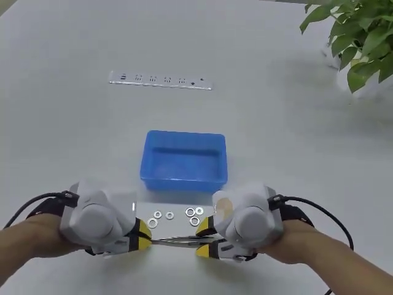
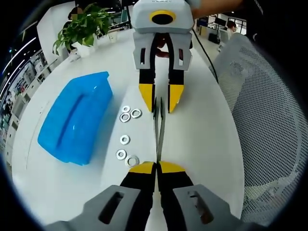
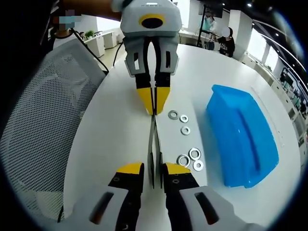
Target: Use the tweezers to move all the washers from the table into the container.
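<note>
Thin metal tweezers [image 1: 175, 241] lie level between my two grippers, which face each other just above the table. My left gripper [image 1: 144, 237] [image 2: 156, 166] is shut on one end of the tweezers [image 2: 159, 127]. My right gripper [image 1: 206, 237] [image 3: 153, 168] straddles the other end of the tweezers [image 3: 153, 139], with its jaws open and a small gap on each side. Several steel washers [image 1: 170, 215] [image 2: 124, 139] [image 3: 185, 130] lie on the white table between the tweezers and the blue container [image 1: 184, 182] [image 2: 72, 125] [image 3: 243, 139], which looks empty.
A white power strip [image 1: 161, 80] lies far beyond the container. A green plant [image 1: 359, 37] [image 2: 84, 26] stands at the table's far right corner. A mesh chair [image 2: 269, 120] [image 3: 43, 130] sits at the near table edge. Black cables [image 1: 313, 206] trail from both grippers.
</note>
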Available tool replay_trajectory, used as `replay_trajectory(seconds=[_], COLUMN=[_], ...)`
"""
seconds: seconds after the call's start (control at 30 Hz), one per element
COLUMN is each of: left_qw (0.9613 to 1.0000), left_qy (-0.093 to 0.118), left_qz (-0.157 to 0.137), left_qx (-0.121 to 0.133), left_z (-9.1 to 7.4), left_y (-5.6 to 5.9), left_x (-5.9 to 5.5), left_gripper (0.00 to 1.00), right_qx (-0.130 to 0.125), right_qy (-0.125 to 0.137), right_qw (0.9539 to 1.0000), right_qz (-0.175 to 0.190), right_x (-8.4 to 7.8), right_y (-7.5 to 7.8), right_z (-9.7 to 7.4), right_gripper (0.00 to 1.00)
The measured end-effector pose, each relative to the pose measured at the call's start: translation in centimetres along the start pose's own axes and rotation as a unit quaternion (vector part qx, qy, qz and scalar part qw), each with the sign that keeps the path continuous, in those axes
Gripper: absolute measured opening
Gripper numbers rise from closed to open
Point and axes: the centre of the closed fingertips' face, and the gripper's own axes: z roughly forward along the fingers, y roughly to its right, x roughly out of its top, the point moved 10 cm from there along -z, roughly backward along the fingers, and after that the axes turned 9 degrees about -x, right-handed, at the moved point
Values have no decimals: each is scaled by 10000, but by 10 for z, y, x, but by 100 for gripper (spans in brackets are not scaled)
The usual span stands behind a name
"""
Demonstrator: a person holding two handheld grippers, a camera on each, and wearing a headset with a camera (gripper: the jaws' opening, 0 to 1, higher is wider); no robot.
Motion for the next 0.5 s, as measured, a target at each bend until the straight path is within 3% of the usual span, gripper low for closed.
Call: replay_trajectory(seconds=[0.5], left_qw=[10000], left_qy=[-24], left_qz=[-18], left_qx=[-85], left_z=[-9], left_y=[6], left_x=[8], left_gripper=[5], right_qx=[-5], right_qy=[-4], right_qw=[10000], right_qz=[-75], right_x=[2], right_y=[-2], right_z=[1], right_gripper=[17])
